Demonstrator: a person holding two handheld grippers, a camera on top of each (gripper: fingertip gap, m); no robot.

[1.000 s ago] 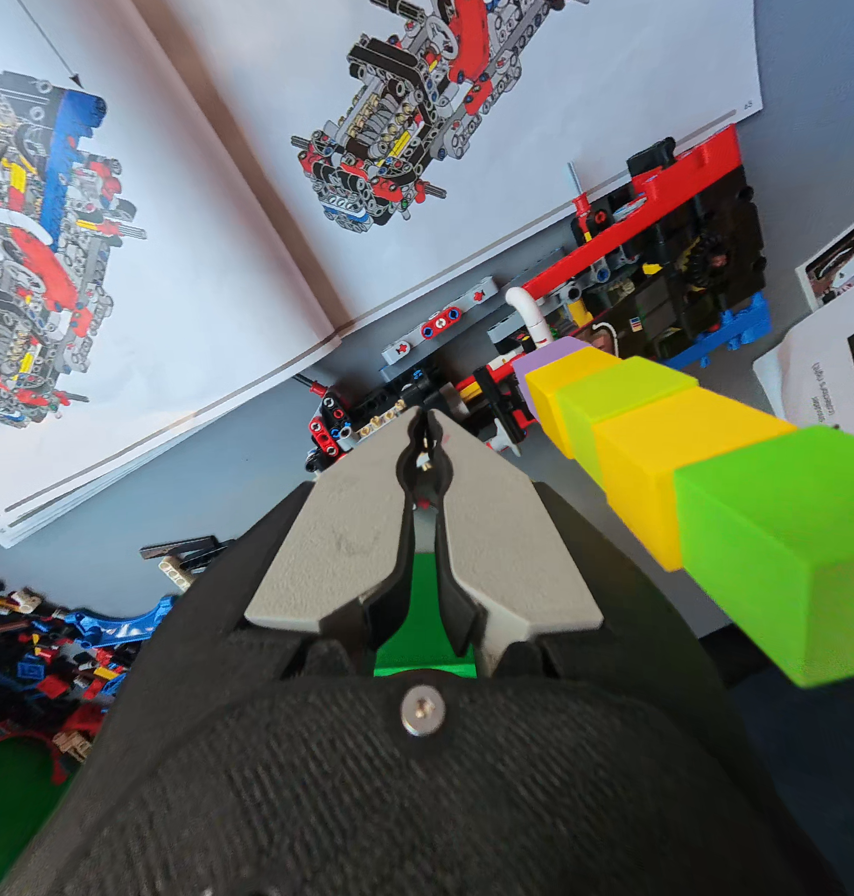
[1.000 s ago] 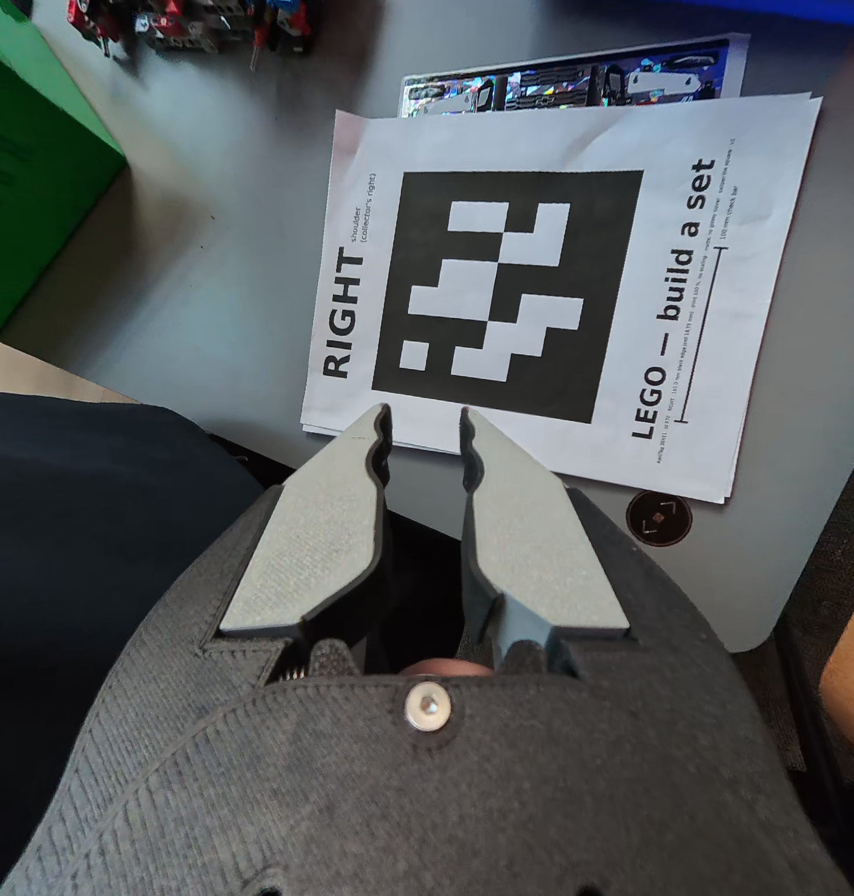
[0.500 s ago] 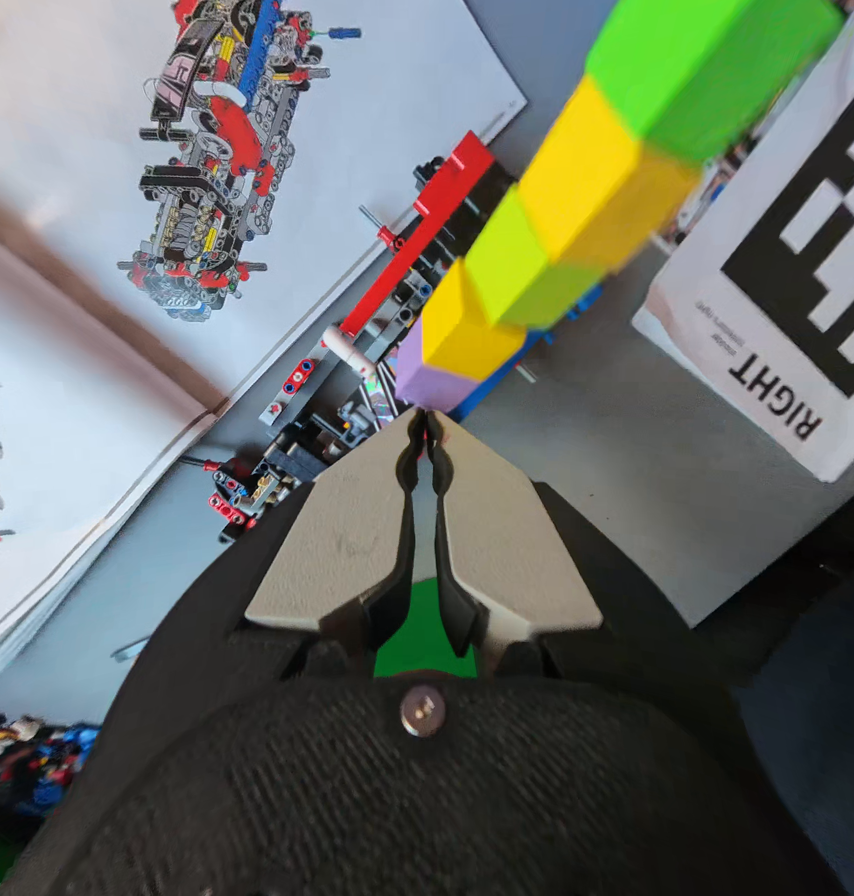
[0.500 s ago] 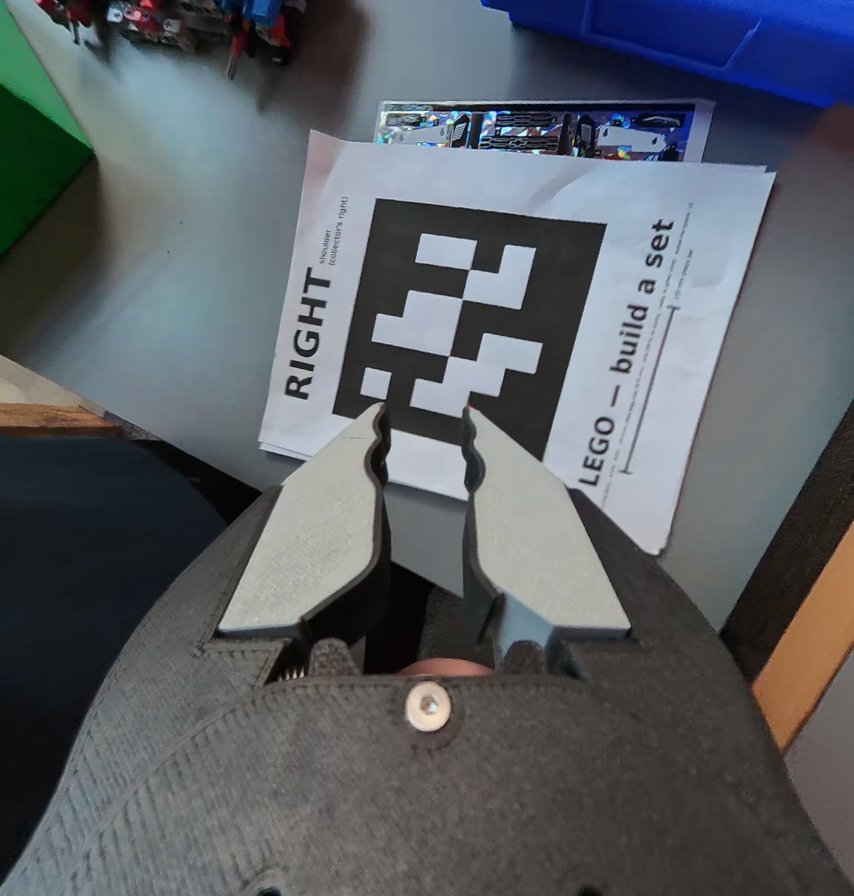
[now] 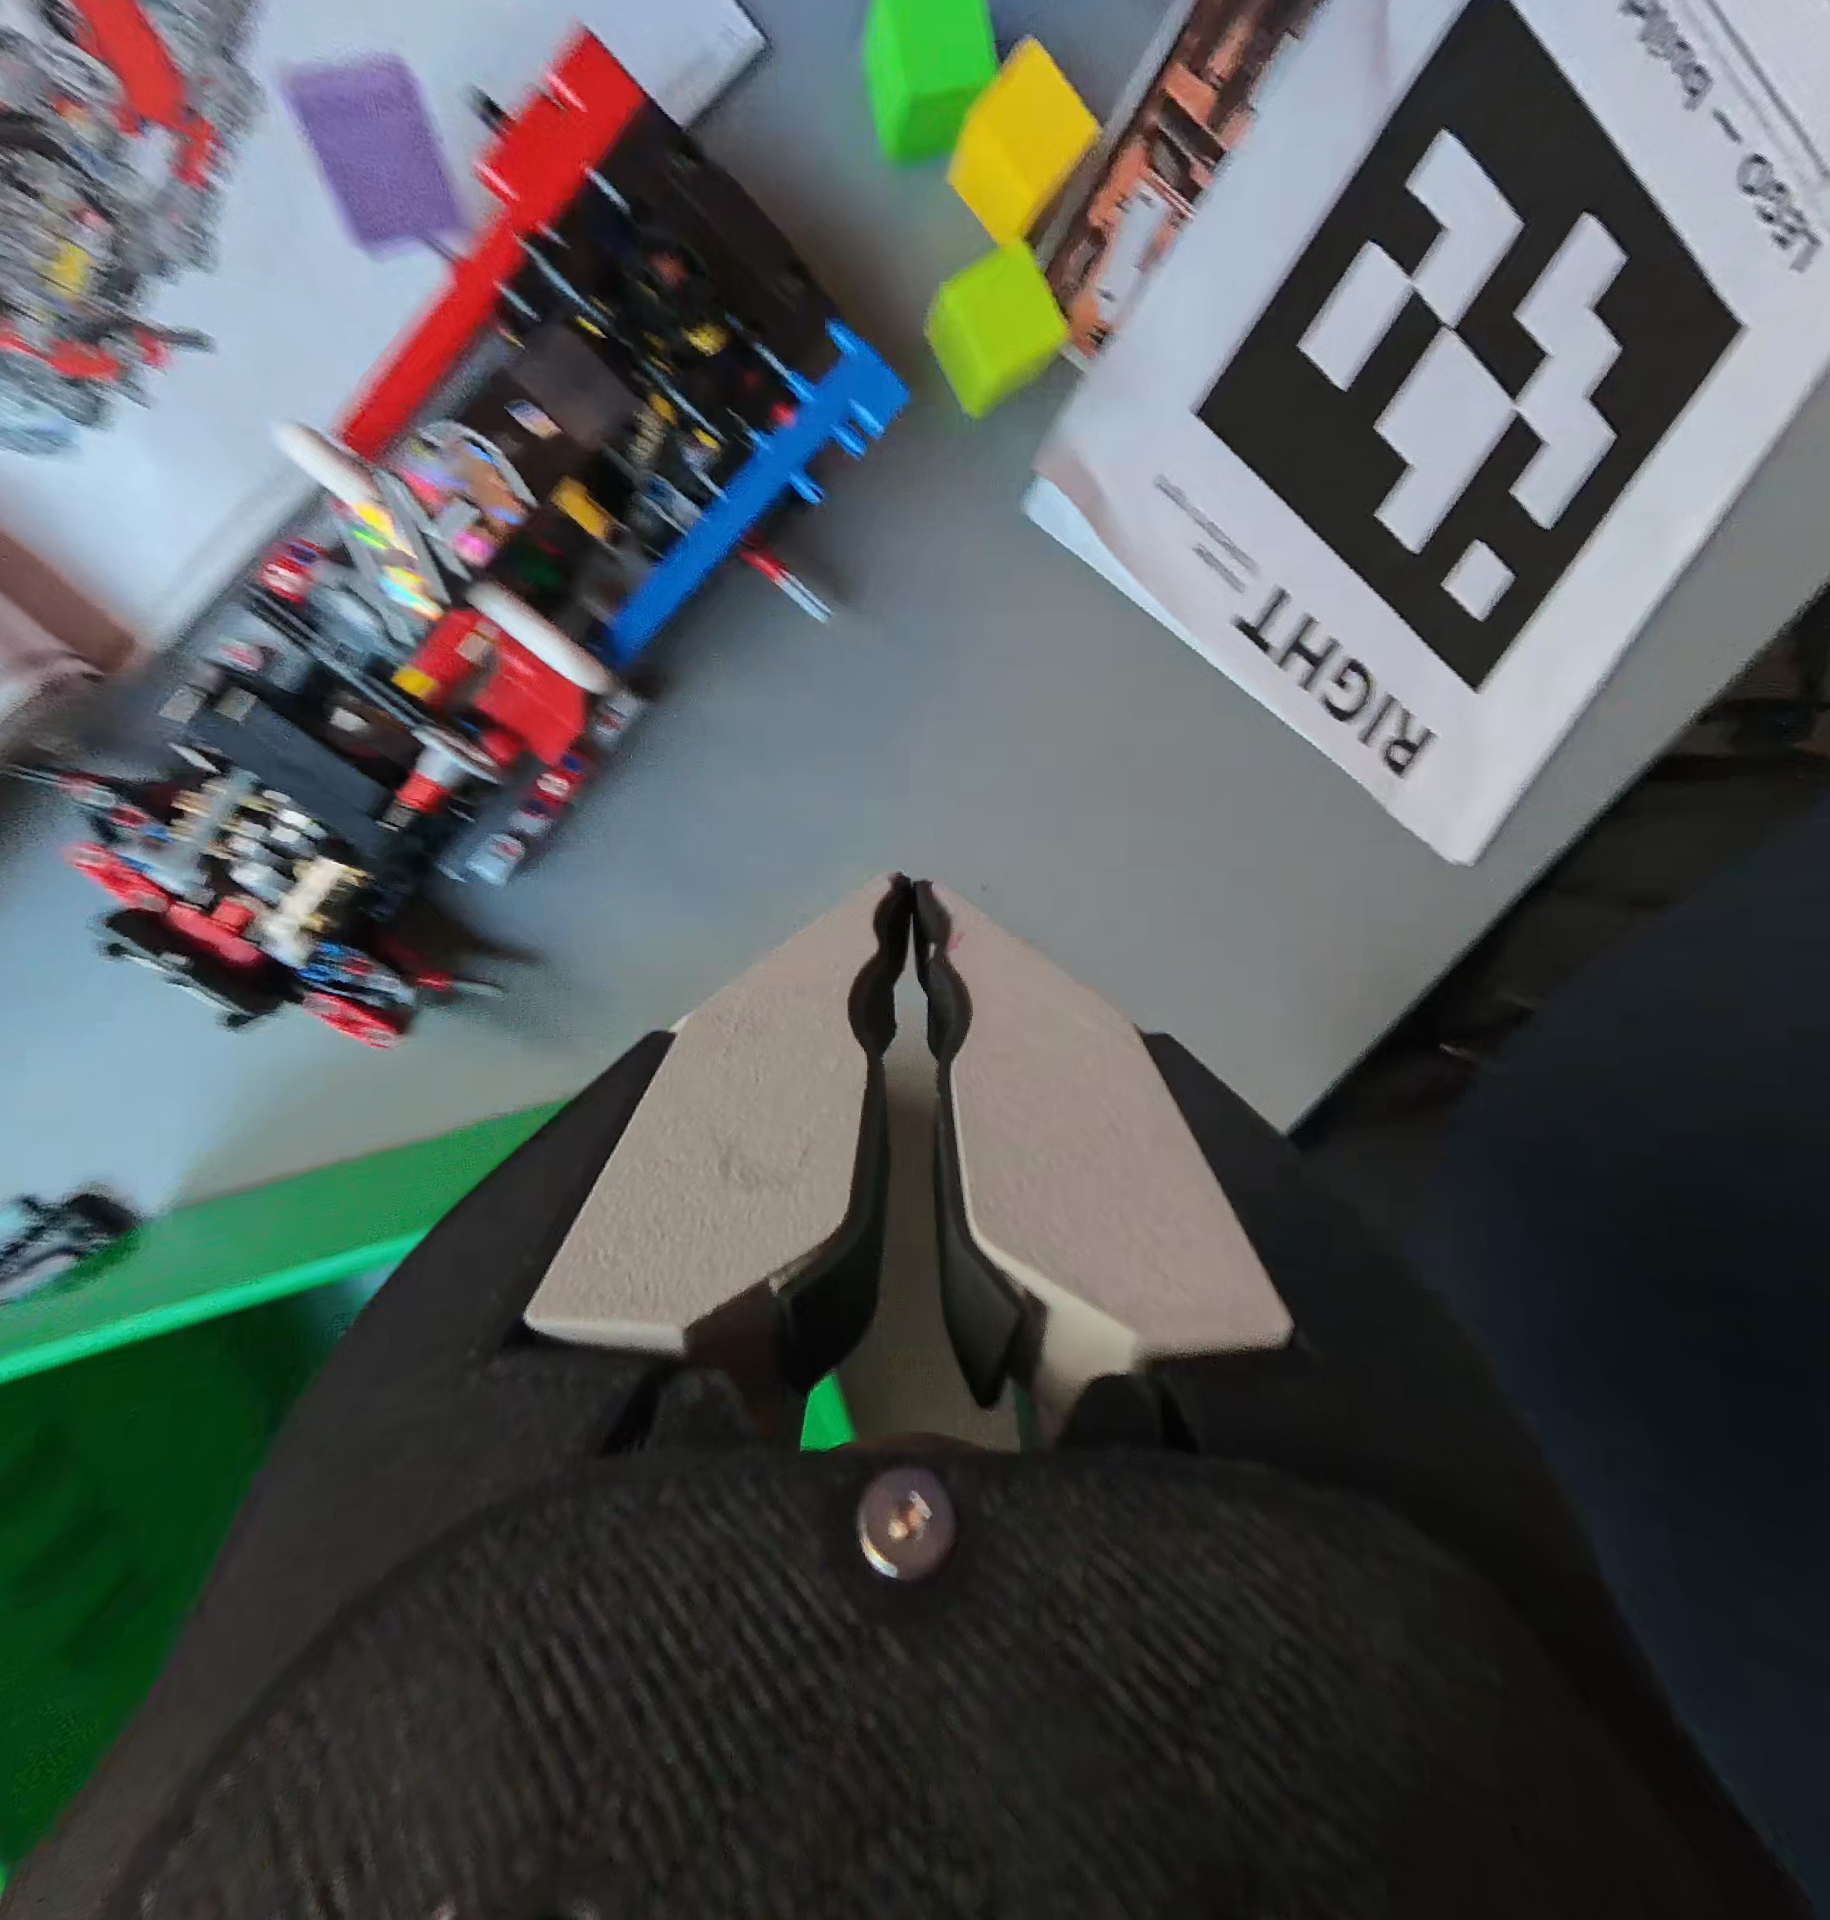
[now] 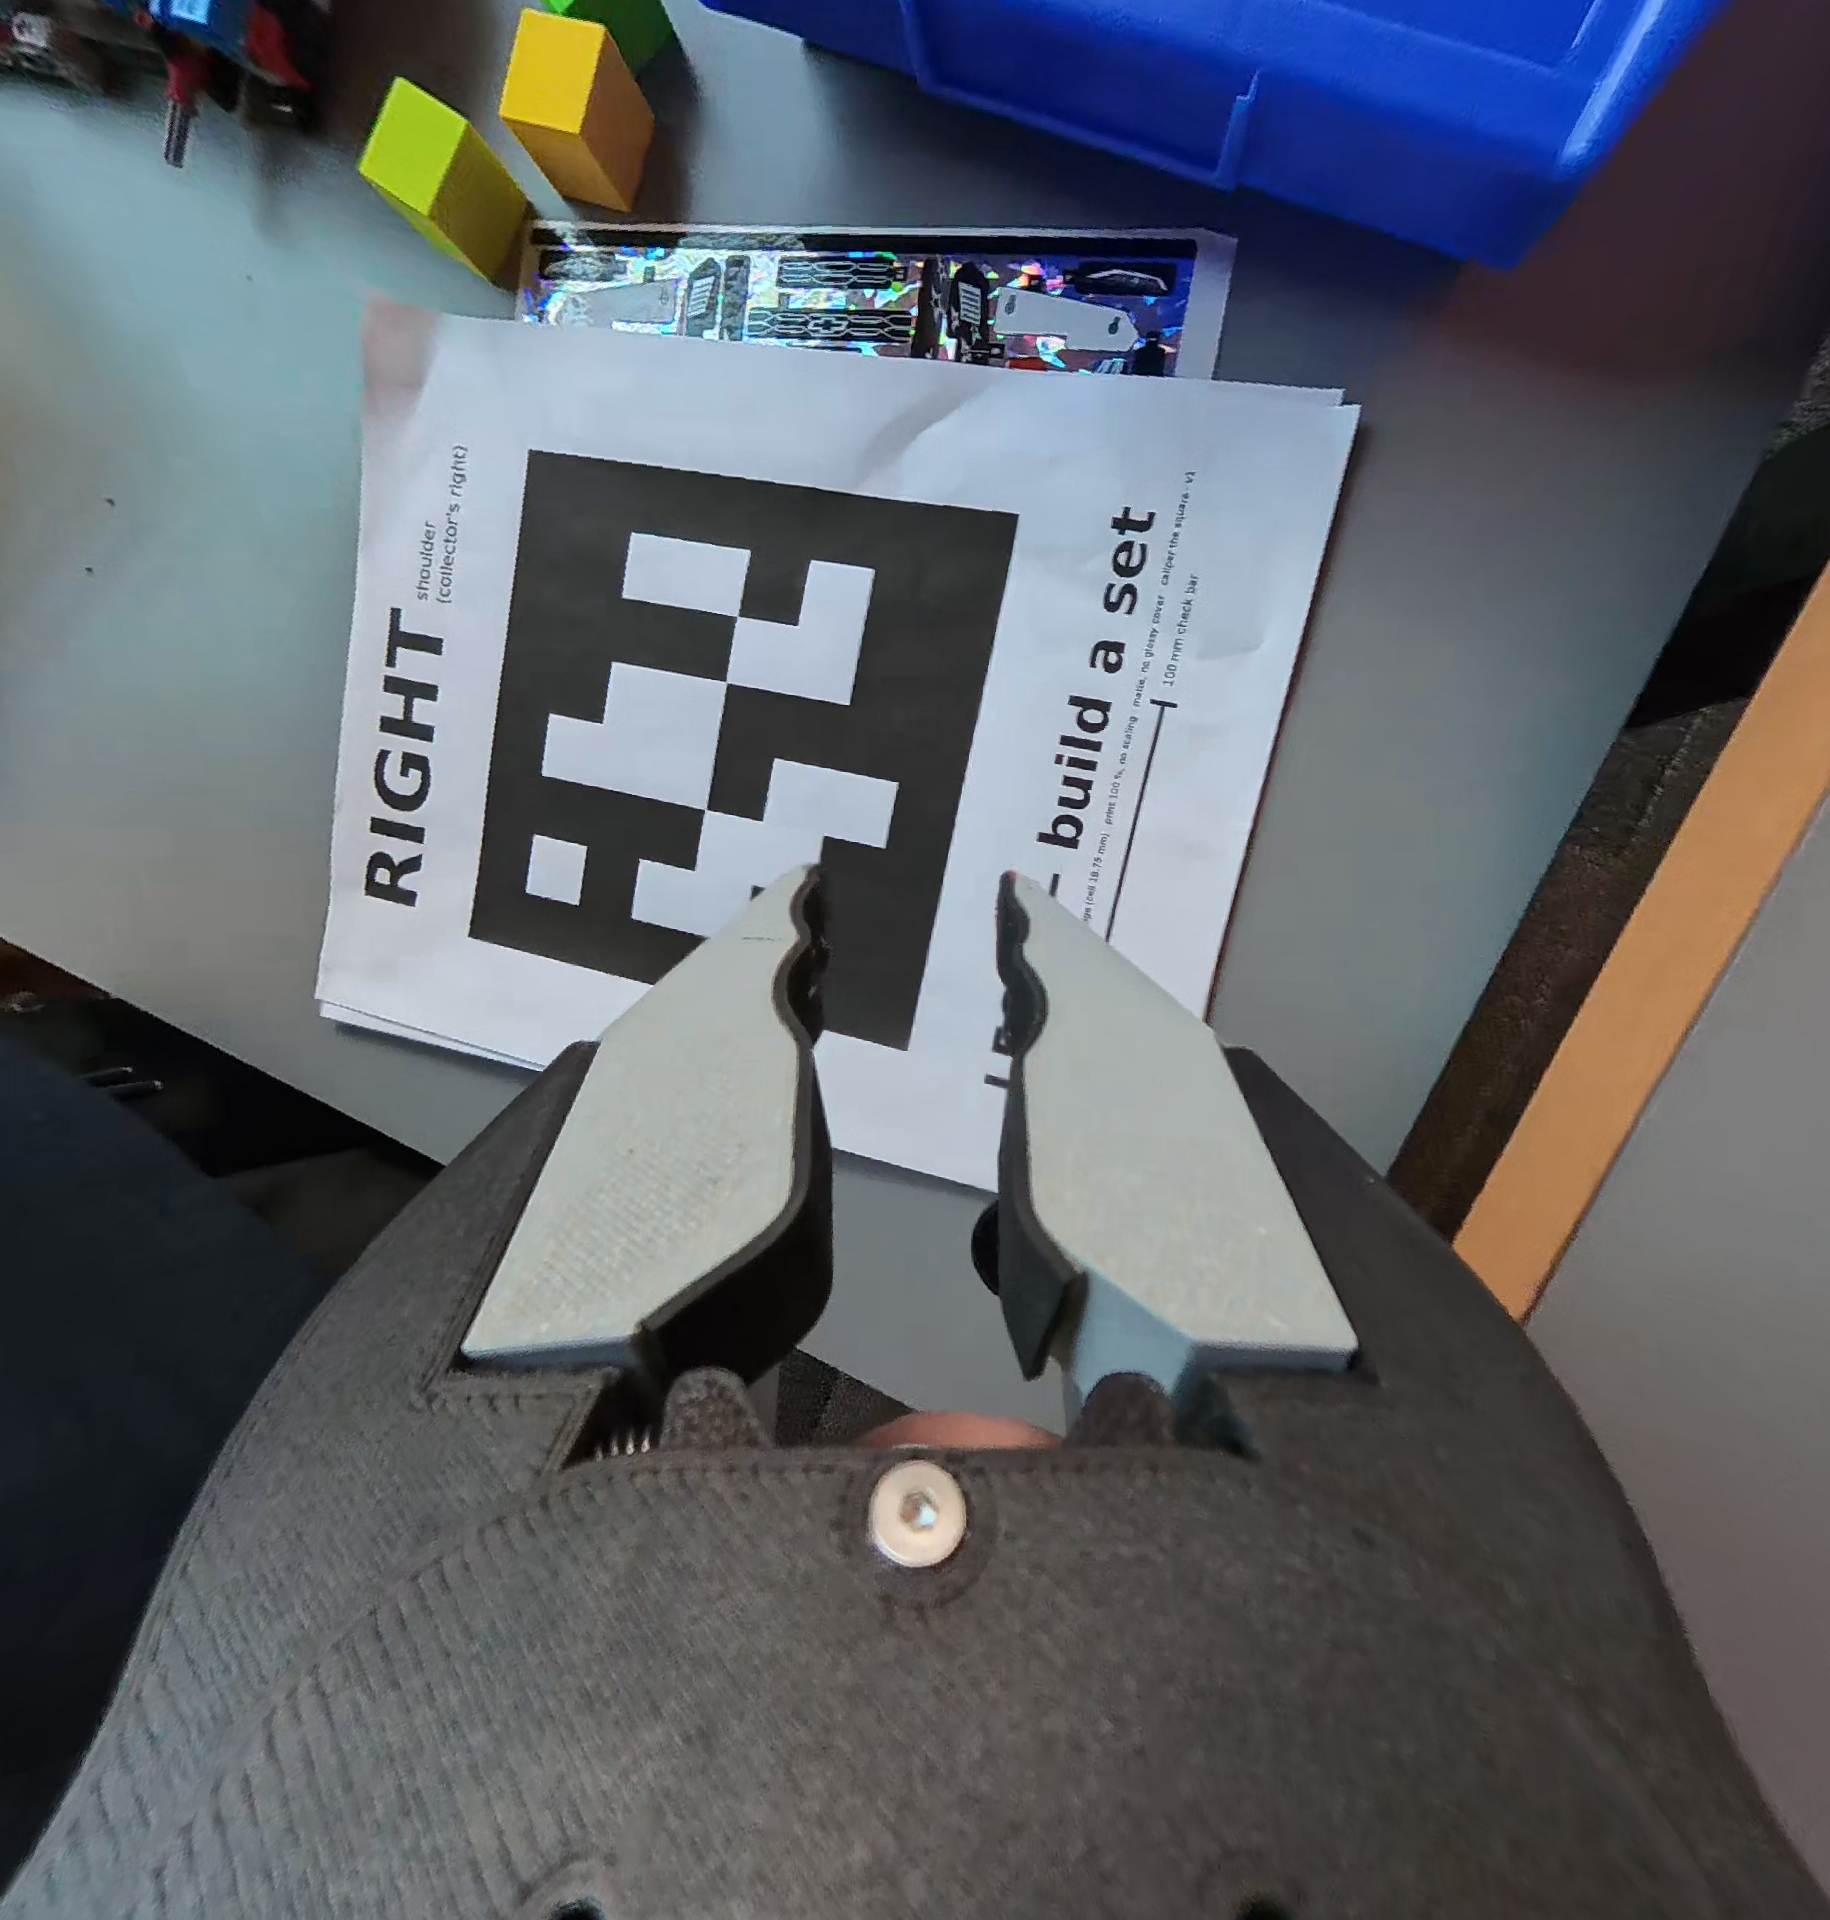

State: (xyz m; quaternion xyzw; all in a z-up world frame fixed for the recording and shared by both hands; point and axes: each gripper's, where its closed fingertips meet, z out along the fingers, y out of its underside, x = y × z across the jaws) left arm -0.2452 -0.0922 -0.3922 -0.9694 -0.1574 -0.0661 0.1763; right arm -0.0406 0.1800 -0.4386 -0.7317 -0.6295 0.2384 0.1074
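Left gripper (image 5: 911, 899): fingertips pressed together, nothing between them, hanging over bare grey table (image 5: 890, 727) with open room ahead. Green bin (image 5: 215, 1262) wall close behind on the left. Brick model (image 5: 537, 540) left of the tips (blurred), printed marker sheet (image 5: 1451, 416) off to the right, its corner near the table edge. Beyond the model: lime cube (image 5: 994, 327), yellow cube (image 5: 1020, 135), green cube (image 5: 926, 73), purple block (image 5: 376, 151), now loose and apart, no longer one joined bar as half a second ago.

Right gripper (image 6: 909, 904): fingers parted, bare, now over the marker sheet instead of its near edge. Beyond the sheet: glossy sticker sheet (image 6: 869, 296), blue tray (image 6: 1254, 94).
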